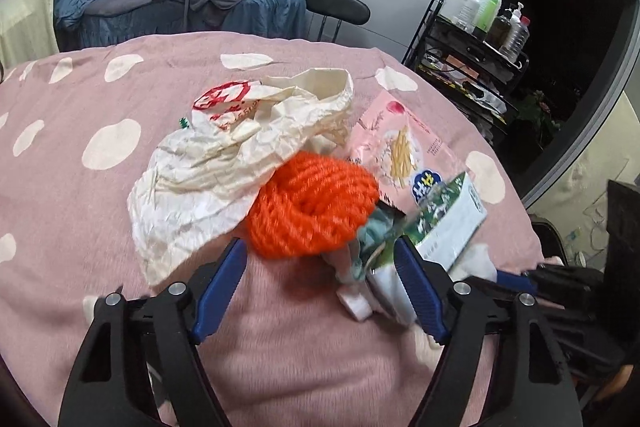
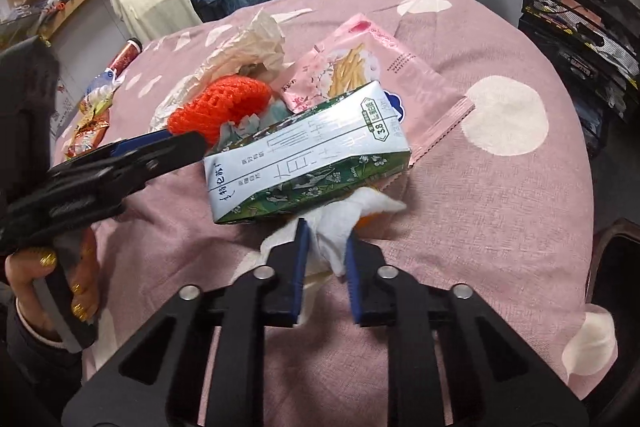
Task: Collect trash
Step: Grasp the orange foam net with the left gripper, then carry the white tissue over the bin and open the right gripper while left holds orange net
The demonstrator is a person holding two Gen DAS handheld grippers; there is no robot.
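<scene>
On the pink spotted blanket (image 1: 80, 211) the trash lay in one heap: a crumpled cream plastic bag (image 1: 224, 163), an orange foam net (image 1: 316, 211) resting against its near edge, a pink snack packet (image 1: 396, 143) behind, and a green-and-white milk carton (image 2: 308, 151) lying on its side across the front. The right gripper (image 2: 326, 267) had its blue pads pinched together on a wad of white tissue (image 2: 340, 223) sticking out from under the carton. The left gripper (image 1: 320, 291) stood with its jaws apart beside the carton's end, one blue finger (image 1: 416, 283) against the carton, nothing clamped.
</scene>
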